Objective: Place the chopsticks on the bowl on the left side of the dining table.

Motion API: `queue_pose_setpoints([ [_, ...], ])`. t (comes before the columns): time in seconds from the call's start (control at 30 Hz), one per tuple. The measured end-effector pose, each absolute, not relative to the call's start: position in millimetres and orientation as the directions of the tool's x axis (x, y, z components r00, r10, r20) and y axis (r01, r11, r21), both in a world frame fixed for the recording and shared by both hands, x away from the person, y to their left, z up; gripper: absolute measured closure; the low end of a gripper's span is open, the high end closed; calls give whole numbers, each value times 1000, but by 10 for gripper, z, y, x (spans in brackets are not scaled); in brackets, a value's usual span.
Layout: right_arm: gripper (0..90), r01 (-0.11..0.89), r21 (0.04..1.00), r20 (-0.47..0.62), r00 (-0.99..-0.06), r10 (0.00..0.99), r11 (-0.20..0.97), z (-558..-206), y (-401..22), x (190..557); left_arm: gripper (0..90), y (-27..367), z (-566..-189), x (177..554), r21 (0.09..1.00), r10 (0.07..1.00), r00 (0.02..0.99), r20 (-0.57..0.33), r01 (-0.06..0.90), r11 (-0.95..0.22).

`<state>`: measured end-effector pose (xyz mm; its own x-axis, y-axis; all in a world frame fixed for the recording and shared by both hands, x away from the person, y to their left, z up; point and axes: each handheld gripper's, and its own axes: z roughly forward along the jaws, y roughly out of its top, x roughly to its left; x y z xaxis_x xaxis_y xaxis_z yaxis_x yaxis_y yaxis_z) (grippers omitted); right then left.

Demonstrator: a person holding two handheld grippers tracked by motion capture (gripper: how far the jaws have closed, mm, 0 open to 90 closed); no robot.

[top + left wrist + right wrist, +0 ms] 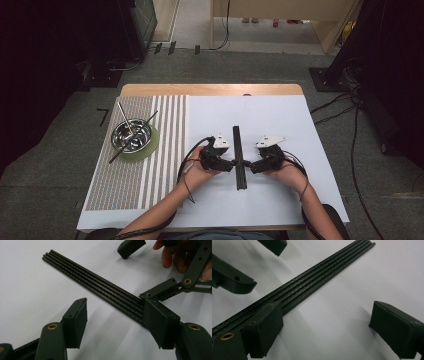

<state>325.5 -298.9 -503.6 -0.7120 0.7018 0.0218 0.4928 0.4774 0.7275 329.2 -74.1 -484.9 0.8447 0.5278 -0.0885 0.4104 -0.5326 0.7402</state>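
Both forearms come in from 6 o'clock and angle toward each other. The left hand (pixel 200 167) holds the left gripper (pixel 231 164), pointing toward 3 o'clock, jaws spread wide apart. The right hand (pixel 281 167) holds the right gripper (pixel 248 165), aimed at 9 o'clock, jaws also gaping. The two tips nearly meet mid-table, cables trailing along the arms.

Even overhead light brightens the white table (pixel 280 120), surroundings dark; gripper views soft, shadows faint.

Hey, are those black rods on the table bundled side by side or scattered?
Side by side: the black rods lie flat, parallel and touching on the white table.
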Motion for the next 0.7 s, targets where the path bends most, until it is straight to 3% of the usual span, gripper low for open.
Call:
queue_pose_setpoints([
  [0.7, 109, 495, 727, 23, -710, 704, 476, -5035, -2987, 3252, 398, -841, -4918, 3235, 730, 513, 857, -60, 388, -563],
])
